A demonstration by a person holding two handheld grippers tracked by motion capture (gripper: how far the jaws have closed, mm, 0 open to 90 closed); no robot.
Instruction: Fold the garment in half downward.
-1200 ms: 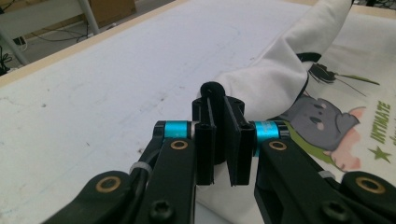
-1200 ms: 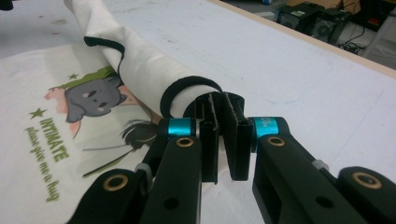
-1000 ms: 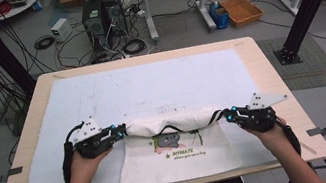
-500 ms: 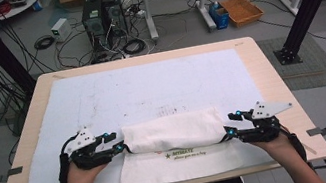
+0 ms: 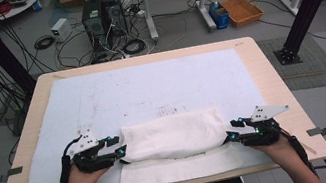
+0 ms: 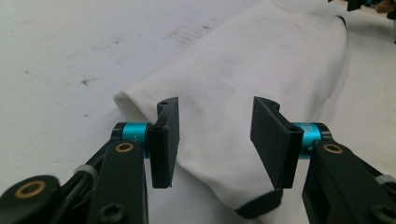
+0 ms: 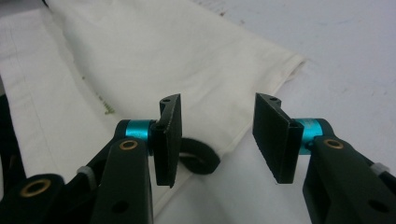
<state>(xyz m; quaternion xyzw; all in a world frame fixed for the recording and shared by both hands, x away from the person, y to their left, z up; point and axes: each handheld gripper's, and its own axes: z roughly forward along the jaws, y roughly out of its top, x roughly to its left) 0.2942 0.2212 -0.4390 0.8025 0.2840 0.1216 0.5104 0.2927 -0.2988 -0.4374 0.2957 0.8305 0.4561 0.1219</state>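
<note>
Both pairs of jaws now stand apart with nothing pinched between them: our left gripper (image 6: 215,140) has just let go, its pads hovering over the folded end of the white cloth (image 6: 243,88), and our right gripper (image 7: 218,140) has done the same, then eased slightly inward again, with the cloth's edge and a dark loop of trim (image 7: 198,161) lying loose below it. A second ago we were clamped on the far edge of the cloth, holding it up across the middle of the table; half a second ago we had drawn that edge toward us and laid it down. In the high view the cloth (image 5: 175,142) now lies as a neat band near the front edge of the table (image 5: 268,68), on the white mat (image 5: 150,88), its upper layer folded over a lower one that peeks out toward us, the printed logo almost covered. Our left gripper (image 5: 119,147) and right gripper (image 5: 231,132) sit just beside its two short ends. We judge this fold done and released; the next one, likely end to end, calls for a fresh grip.
</note>
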